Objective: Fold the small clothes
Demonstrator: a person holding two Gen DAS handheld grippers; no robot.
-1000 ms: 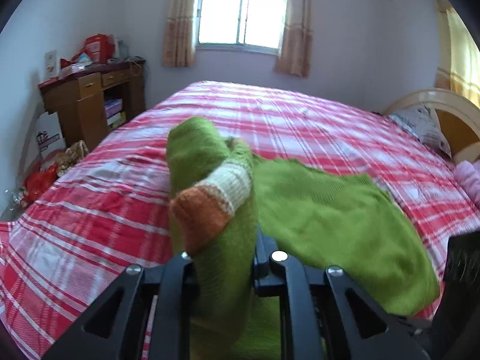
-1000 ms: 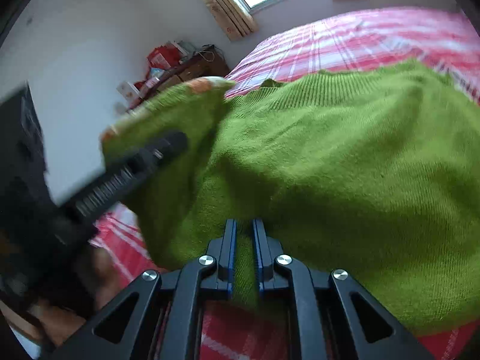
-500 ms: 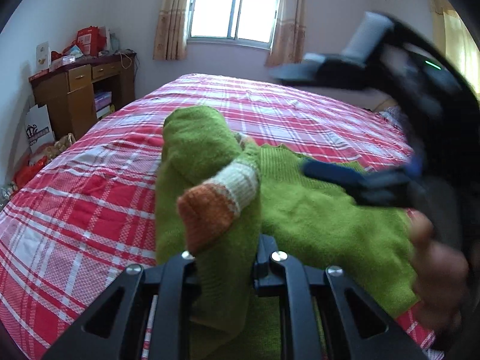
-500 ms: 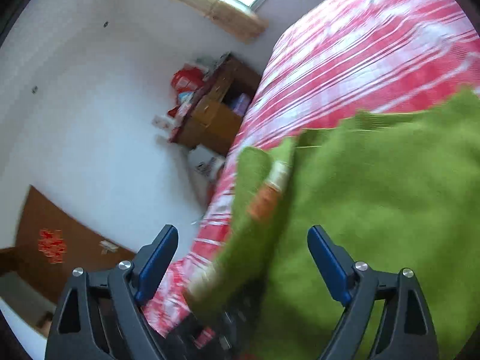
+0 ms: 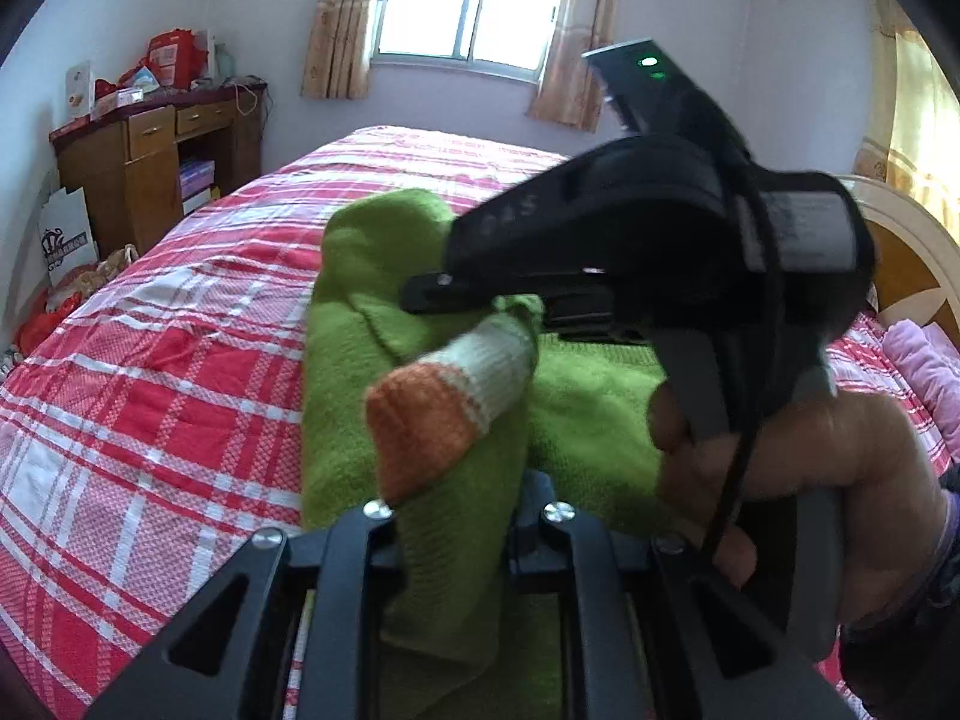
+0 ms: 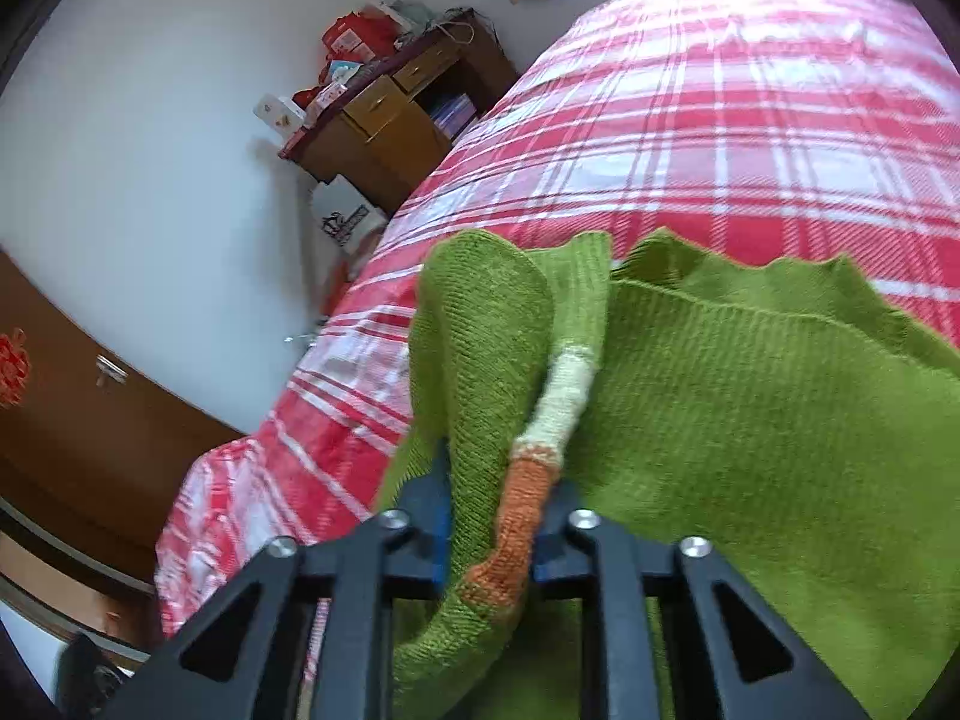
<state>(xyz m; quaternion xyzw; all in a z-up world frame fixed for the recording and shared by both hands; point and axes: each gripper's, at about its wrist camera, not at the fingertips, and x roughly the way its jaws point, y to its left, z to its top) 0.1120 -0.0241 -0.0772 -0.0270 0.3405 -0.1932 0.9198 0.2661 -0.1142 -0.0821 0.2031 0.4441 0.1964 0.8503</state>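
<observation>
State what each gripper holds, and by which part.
Both hold the green sweater: left gripper on a bunched green fold, right gripper on the sleeve by its orange cuff.

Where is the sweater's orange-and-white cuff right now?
In the right wrist view the orange-and-white cuff sits low at centre, clamped between the right gripper's jaws, with the green sweater spread on the plaid bedspread behind.

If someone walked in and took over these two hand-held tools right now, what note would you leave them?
Left tool: shut on the green sweater, gripping folded knit at its near edge.
Right tool: jaws have just been closing, now shut on the sleeve at its orange cuff.
The sweater lies partly bunched on the red plaid bed, with the sleeve lifted over the body.
Done: the sleeve is gathered inward.
Left: lay the sleeve flat, fold the body, smooth it.
</observation>
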